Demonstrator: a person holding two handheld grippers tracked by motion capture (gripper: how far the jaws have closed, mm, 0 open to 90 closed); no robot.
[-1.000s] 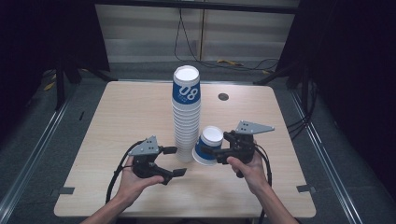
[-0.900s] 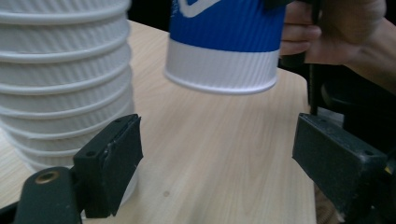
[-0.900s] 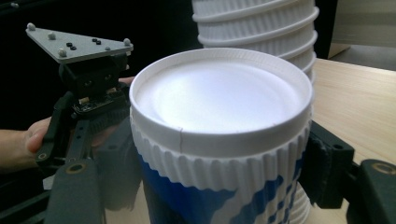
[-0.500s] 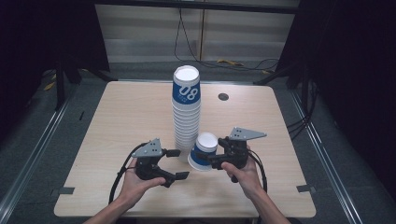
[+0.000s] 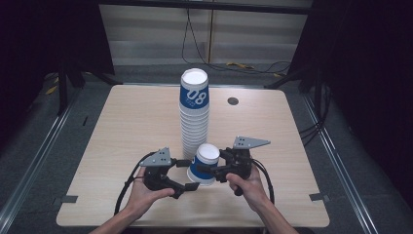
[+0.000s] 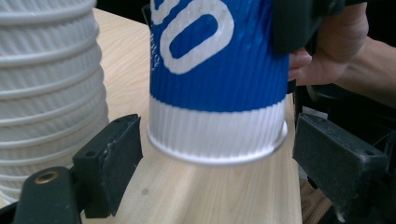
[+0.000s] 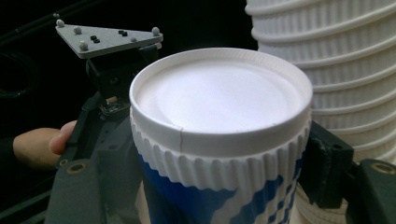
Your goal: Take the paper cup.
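A tall stack of upside-down ribbed paper cups (image 5: 195,117) stands mid-table, its top cup blue and white. My right gripper (image 5: 210,165) is shut on one more blue-and-white cup (image 5: 199,171), held upside down and slightly tilted just above the wood; its jaws have just been closing a little with the cup between them. In the right gripper view the cup's white base (image 7: 219,102) faces the camera. My left gripper (image 6: 219,156) stands open, its pads (image 6: 116,154) on either side of the cup's rim (image 6: 215,149) with gaps. The stack (image 6: 46,93) is close beside it.
The light wooden table (image 5: 131,122) has a small dark round hole (image 5: 233,101) at the back right. Cables lie on the floor beyond the far edge. Dark metal rails run along both sides of the table.
My right gripper has carried the cup down and toward the near edge. The left gripper has shifted right, so its open jaws now straddle the cup's rim.
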